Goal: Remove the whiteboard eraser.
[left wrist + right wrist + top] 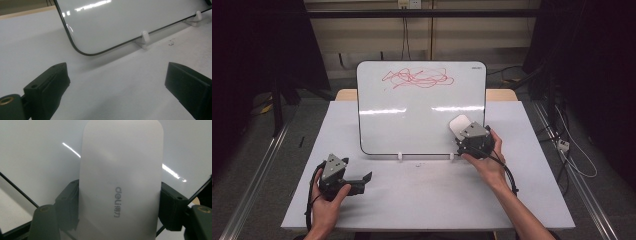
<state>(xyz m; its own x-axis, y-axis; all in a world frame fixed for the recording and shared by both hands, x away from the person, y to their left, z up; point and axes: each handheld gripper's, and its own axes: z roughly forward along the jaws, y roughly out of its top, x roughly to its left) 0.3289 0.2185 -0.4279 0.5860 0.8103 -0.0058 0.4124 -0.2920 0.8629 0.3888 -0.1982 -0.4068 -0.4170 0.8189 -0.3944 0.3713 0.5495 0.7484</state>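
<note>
A whiteboard (412, 115) stands tilted on the table, with a red scribble (417, 78) near its top. A white eraser (458, 125) lies against the board's lower right part. My right gripper (464, 137) is shut on that eraser (120, 182), its black jaws pressing both long sides in the right gripper view. At the table's front left my left gripper (364, 180) rests low, pointing right. Its jaws stand wide apart with nothing between them (117, 82), and the board's lower left corner (82, 50) lies ahead of it.
The board rests on small white clips (400, 156) along its bottom edge. A grey table (422, 200) has bare surface in front of the board. Dark curtains and cables flank the table, with a metal rail (257, 170) on the left.
</note>
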